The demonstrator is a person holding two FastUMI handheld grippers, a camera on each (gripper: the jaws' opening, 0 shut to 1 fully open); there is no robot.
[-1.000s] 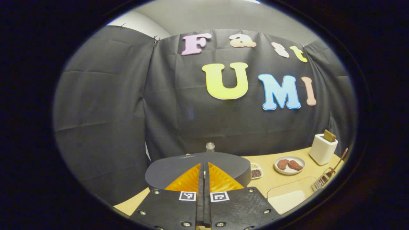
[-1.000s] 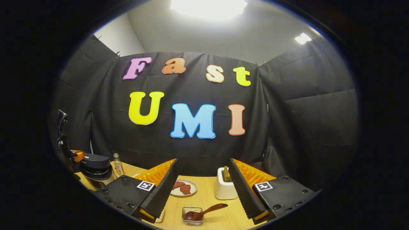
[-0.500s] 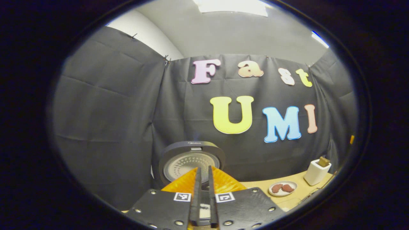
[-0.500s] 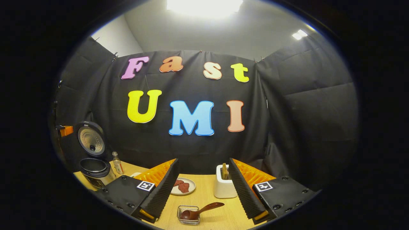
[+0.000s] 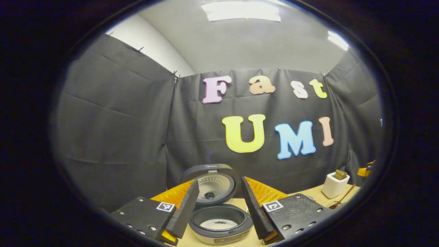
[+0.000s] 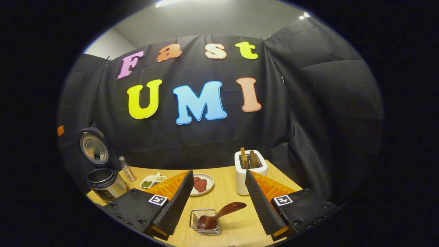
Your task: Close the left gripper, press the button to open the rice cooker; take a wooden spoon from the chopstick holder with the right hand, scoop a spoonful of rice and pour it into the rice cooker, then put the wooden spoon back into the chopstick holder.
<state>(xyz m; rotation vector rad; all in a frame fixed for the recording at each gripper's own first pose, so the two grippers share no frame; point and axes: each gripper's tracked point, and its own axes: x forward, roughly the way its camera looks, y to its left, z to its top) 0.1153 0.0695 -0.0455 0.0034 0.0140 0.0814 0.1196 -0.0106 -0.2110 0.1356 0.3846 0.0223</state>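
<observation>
In the left gripper view the rice cooker stands open just ahead, its lid upright and a little white rice in the pot. My left gripper is open, a finger on each side of the cooker, touching nothing. In the right gripper view the wooden spoon rests bowl-down in the small wire chopstick holder, handle slanting up to the right. Just short of it my right gripper is open and holds nothing. The cooker stands far left there, with its lid raised.
On the wooden table are a small bottle, a divided dish of grains, a plate with meat and a white toaster with bread. The toaster sits far right in the left gripper view.
The cooker lid has sprung up. My left gripper has drawn back from the cooker and gone from shut to open. My right gripper has tipped down toward the spoon.
</observation>
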